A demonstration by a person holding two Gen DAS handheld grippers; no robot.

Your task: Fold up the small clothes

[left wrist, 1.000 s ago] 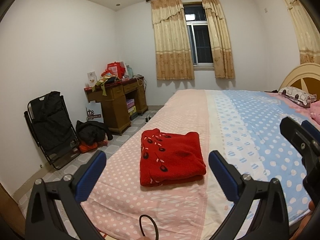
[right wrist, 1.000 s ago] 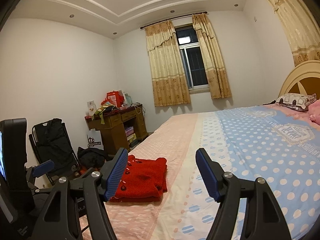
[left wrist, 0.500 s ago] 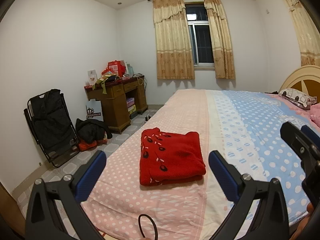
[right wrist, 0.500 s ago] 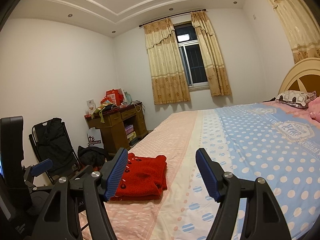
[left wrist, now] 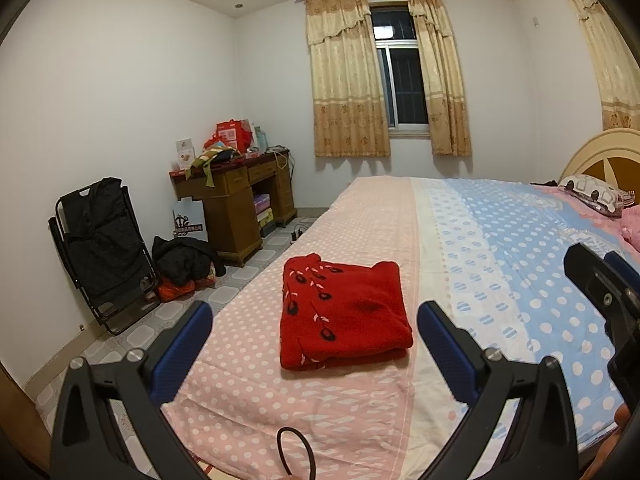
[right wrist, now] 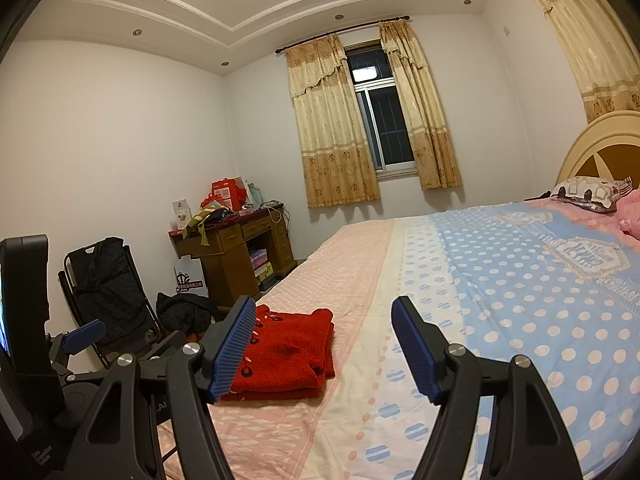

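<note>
A red knitted garment (left wrist: 342, 312) with dark flower marks lies folded into a neat rectangle on the pink dotted part of the bed (left wrist: 360, 220). My left gripper (left wrist: 314, 340) hangs above the bed's near edge, open, its blue pads either side of the garment in view and apart from it. In the right wrist view the same garment (right wrist: 284, 354) sits low left, partly behind the left pad. My right gripper (right wrist: 324, 346) stands open over the bedspread with nothing between its pads. The left gripper (right wrist: 84, 332) shows at the far left there.
A wooden desk (left wrist: 236, 204) piled with boxes stands by the left wall, with a black folding chair (left wrist: 100, 252) and dark bags (left wrist: 184, 256) on the tiled floor. Pillows (left wrist: 596, 194) and a headboard (left wrist: 600, 156) are at the far right. A black cable loop (left wrist: 296, 452) hangs near the bed's edge.
</note>
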